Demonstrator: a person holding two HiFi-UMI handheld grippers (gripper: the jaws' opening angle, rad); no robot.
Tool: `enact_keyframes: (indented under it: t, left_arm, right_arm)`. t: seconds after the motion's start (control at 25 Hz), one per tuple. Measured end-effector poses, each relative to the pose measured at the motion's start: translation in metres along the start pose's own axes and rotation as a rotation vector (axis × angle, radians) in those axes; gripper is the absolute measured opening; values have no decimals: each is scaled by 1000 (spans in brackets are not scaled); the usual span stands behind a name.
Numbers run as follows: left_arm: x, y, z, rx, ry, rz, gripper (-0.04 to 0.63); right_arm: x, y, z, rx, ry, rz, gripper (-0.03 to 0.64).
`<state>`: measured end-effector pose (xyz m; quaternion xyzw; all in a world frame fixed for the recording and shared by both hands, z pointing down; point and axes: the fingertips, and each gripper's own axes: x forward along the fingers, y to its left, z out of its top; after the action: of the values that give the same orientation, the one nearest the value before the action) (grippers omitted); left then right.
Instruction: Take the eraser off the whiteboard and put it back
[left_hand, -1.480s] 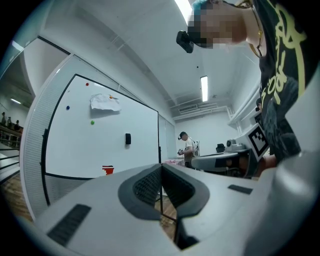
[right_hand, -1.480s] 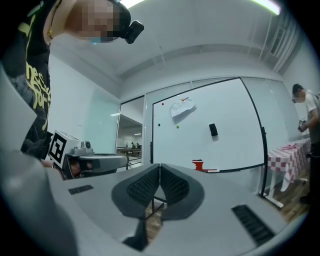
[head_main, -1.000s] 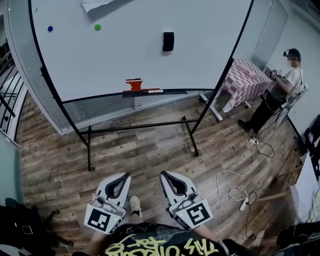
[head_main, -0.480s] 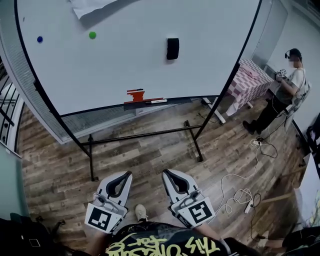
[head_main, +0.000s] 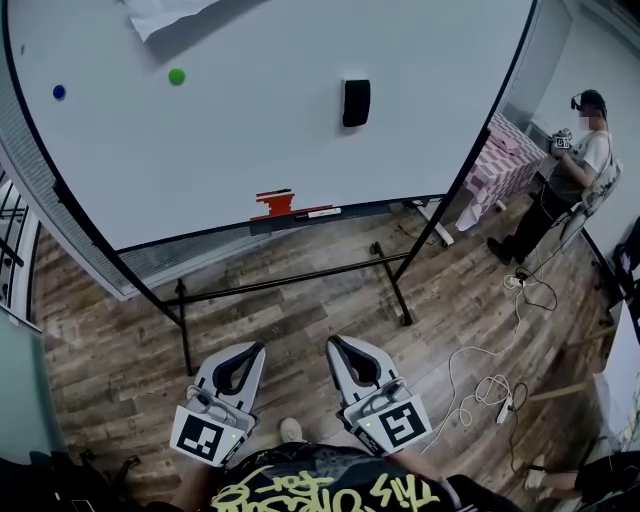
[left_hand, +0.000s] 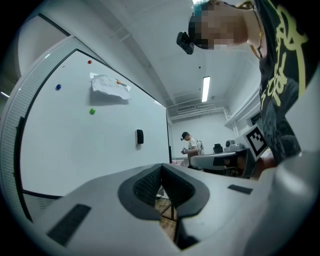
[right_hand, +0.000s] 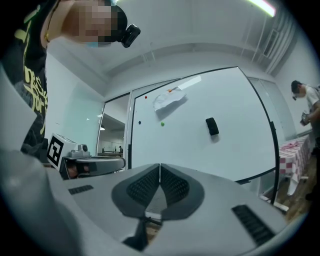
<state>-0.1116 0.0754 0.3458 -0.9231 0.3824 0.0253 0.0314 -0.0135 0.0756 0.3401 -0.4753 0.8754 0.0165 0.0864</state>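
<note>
A black eraser (head_main: 355, 102) clings to the large whiteboard (head_main: 250, 140) right of its middle; the same eraser (right_hand: 212, 126) shows in the right gripper view and, small, the eraser (left_hand: 139, 136) in the left gripper view. My left gripper (head_main: 256, 350) and right gripper (head_main: 333, 345) are held low in front of my body, side by side, well short of the board. Both are shut with nothing between the jaws. They point roughly level toward the board.
A red object (head_main: 274, 203) and a marker (head_main: 322, 212) lie on the board's tray. Green (head_main: 176, 76) and blue (head_main: 59, 92) magnets and a crumpled paper (head_main: 160, 14) are on the board. The stand's legs (head_main: 395, 285) cross the wooden floor. A person (head_main: 560, 180) stands at right; cables (head_main: 480, 370) trail on the floor.
The whiteboard has drawn closer and fills more of the head view as I walk toward it. Both grippers stay shut and keep their place before my body.
</note>
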Motion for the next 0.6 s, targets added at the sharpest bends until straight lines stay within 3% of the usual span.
enact_keyframes:
  t: [0.6]
  left_arm:
    - [11, 11, -9, -24, 16, -36, 8]
  right_arm:
    - [12, -3, -6, -2, 16, -21, 9]
